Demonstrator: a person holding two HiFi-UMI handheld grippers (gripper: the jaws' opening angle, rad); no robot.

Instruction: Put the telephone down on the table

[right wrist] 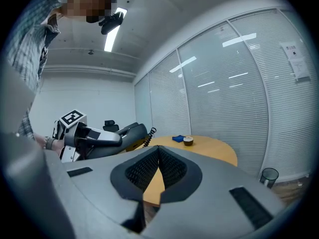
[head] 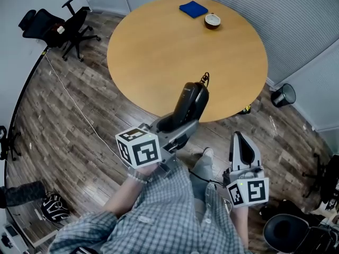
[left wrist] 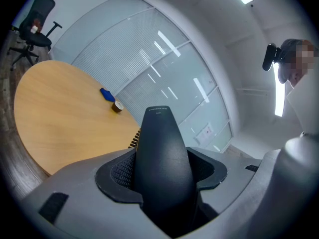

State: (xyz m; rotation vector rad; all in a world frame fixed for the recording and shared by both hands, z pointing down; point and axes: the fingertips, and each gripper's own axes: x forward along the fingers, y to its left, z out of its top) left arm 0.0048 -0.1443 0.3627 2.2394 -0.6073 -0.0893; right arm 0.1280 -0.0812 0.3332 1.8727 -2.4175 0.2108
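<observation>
Closest to the lens was my checked shirt (head: 169,216), with both tongs reaching out ahead of it. My left tongs (head: 177,123) were clamped on the black telephone (head: 192,100) — pads pressed against both its sides, the receiver sticking out past them. It was held in the air above the near edge of the round wooden surface (head: 159,46), not resting on it, its coiled cord (head: 205,80) curling at the far end. My right tongs (head: 241,137) hung at my right side over the wooden floor (head: 79,126) — pads together at the tips, nothing between them. Far across the surface lay a blue cloth (head: 193,8), just beside a small bowl (head: 212,20).
</observation>
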